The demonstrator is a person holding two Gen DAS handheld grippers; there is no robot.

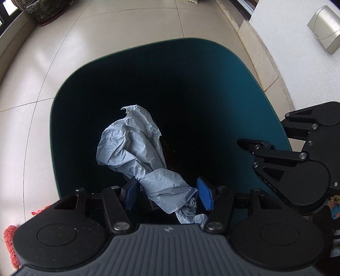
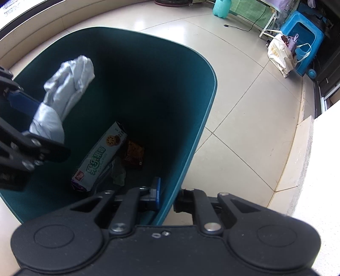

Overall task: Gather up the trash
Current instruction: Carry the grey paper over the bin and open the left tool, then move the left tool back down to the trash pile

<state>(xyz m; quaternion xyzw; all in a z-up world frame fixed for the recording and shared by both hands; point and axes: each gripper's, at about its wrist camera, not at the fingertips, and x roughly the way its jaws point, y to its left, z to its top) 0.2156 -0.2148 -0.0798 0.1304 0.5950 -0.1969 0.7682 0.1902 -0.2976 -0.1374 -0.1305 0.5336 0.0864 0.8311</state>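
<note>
My left claw (image 1: 167, 194) sits at the bottom centre of its own view, fingers spread wide, blue pads (image 1: 205, 196) well apart. The crumpled blue paper towel (image 1: 136, 152) lies draped between them; it brushes the left pad, but the right pad stands clear of it, so I wouldn't call that a grip. The towel rises from the claw toward mid-frame, right over the dark mouth of the teal trash bin (image 1: 244, 74). The bin fills the centre of the picture, its inside almost black from here.

Over to the right wrist view: my right claw (image 2: 167, 197) is at lower centre and straddles the bin's near rim (image 2: 191, 161), one blue pad (image 2: 156, 191) inside the wall, the other finger outside. The fingers stand close on either side of that wall; whether they actually pinch it I cannot tell. At the left edge of this frame the left claw (image 2: 27, 118) shows with the towel (image 2: 65, 91) sticking up past it, above the bin's opening.

Down in the bin, centre of the frame: a long biscuit packet (image 2: 99, 157) with green lettering, lying slantwise, a dark brown wrapper (image 2: 133, 156) just right of it, and a greenish scrap (image 2: 119, 172) below that.

Further out, pale floor tiles (image 2: 244, 127) all around. Upper right: a blue plastic stool (image 2: 301, 36) with a cream bag (image 2: 278, 53) leaning against it, and a turquoise jug (image 2: 222, 7) at the top edge. In the left view, a grey wall box (image 1: 325, 29) at upper right.
</note>
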